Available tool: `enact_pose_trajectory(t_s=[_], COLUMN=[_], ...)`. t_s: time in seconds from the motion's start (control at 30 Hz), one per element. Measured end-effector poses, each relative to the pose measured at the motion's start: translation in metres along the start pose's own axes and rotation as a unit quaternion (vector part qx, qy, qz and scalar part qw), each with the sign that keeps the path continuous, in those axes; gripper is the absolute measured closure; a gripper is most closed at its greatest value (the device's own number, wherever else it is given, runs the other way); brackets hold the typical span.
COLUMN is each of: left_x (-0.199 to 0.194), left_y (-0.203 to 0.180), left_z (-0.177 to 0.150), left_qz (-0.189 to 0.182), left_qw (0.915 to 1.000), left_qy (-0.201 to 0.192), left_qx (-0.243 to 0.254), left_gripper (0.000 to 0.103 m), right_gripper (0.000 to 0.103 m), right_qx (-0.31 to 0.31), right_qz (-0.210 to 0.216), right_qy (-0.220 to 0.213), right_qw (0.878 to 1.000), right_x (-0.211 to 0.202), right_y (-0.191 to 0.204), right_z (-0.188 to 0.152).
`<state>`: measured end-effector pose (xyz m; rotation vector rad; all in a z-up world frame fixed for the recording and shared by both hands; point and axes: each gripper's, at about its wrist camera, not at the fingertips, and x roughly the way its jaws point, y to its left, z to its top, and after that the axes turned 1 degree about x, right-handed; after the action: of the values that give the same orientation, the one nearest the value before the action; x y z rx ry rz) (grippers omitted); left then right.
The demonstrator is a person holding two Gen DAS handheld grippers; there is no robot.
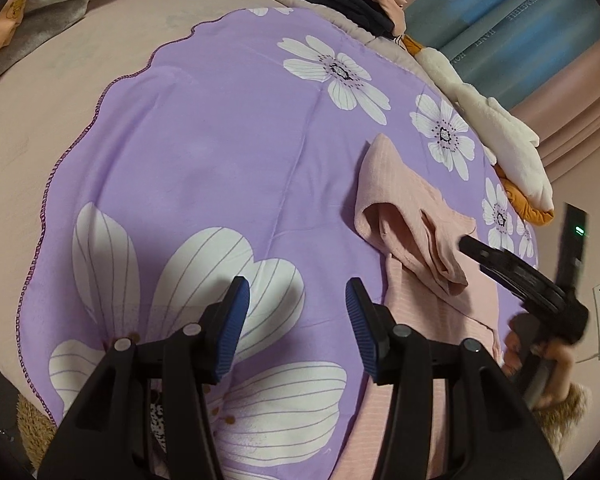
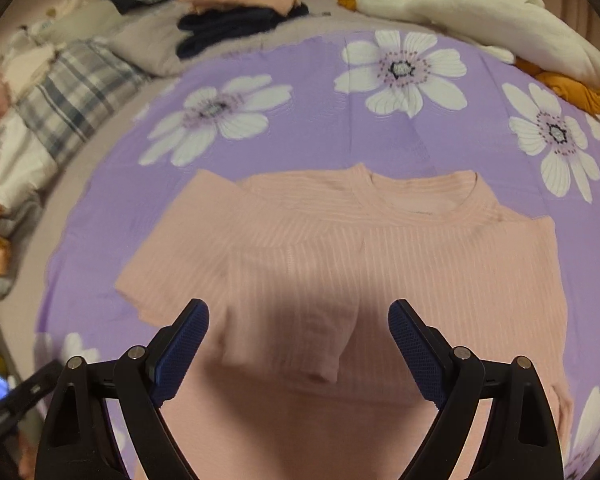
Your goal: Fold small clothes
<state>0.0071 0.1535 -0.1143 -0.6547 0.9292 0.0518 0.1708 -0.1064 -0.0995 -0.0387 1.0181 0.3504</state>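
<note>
Purple cloth (image 1: 220,152) printed with large white flowers covers most of the left wrist view, spread over a pale pink bed (image 1: 60,92); the left tool (image 1: 297,312) hangs above a big white petal, its blue-padded jaws partly apart with nothing between them; to the right lies the pink ribbed shirt (image 1: 416,300), one sleeve doubled back on itself, its body running down past the tool's right finger; the right tool (image 1: 500,264) shows at the far right edge above the shirt, blurred, held in a hand (image 1: 556,364); at the top edge sit folded dark and peach clothes (image 1: 356,4), and a white plush toy (image 1: 496,128) with orange parts lies along the cloth's right border.

Seen from the right wrist, the pink ribbed shirt (image 2: 380,248) lies face up on the purple cloth (image 2: 300,132), neckline away from the camera, the left sleeve spread out flat and a crease running down the chest; the right tool (image 2: 298,354) hovers over the lower body of the shirt, jaws wide and empty; beyond the cloth are the folded dark and peach clothes (image 2: 244,12), a plaid pillow (image 2: 72,100) at left and the white plush toy (image 2: 480,20) at upper right.
</note>
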Motion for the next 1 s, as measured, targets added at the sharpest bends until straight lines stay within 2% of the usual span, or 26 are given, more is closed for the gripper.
enact_pose_trajectory(t_s=[0.03,0.1,0.17,0.27,0.4,0.43,0.5,0.8,0.9,1.0], left_x=[0.0,-0.001,-0.002,-0.003,-0.004,-0.004,-0.003,-0.001,-0.001,0.0], left_y=[0.0,0.004,0.007,0.01,0.012,0.012,0.012,0.001,-0.001,-0.004], left_z=[0.0,0.0,-0.001,0.0,0.001,0.001,0.001,0.002,0.002,0.002], left_qz=[-0.001,-0.002,-0.003,-0.002,0.007,0.006,0.002,-0.012,-0.017,-0.022], left_qw=[1.0,1.0,1.0,0.9999,0.9999,0.9999,0.9999,0.9999,0.9998,0.9997], left_qy=[0.0,0.0,0.003,0.005,0.003,0.002,0.004,0.007,0.008,0.008], left_qx=[-0.001,-0.005,-0.009,-0.013,-0.011,-0.011,-0.013,-0.004,-0.003,-0.001], left_gripper=[0.054,0.054,0.054,0.054,0.054,0.054,0.054,0.054,0.053,0.048], right_gripper=[0.013,0.024,0.028,0.041,0.089,0.093,0.096,0.097,0.098,0.098], right_qx=[-0.002,-0.007,-0.007,-0.006,-0.002,-0.004,-0.008,0.022,0.039,0.06], right_qz=[-0.006,-0.014,-0.023,-0.024,-0.009,-0.011,-0.01,0.026,0.019,0.029], right_qy=[0.005,0.019,0.036,0.041,0.029,0.024,0.009,-0.066,-0.095,-0.113], right_qw=[1.0,1.0,0.999,0.999,1.0,1.0,1.0,0.997,0.994,0.991], right_x=[0.005,0.017,0.03,0.039,0.032,0.028,0.018,-0.034,-0.05,-0.061], right_y=[0.001,0.004,0.005,0.003,-0.001,-0.001,0.0,-0.017,-0.031,-0.044], right_z=[0.001,0.003,0.003,0.001,0.003,0.005,0.009,0.024,0.03,0.034])
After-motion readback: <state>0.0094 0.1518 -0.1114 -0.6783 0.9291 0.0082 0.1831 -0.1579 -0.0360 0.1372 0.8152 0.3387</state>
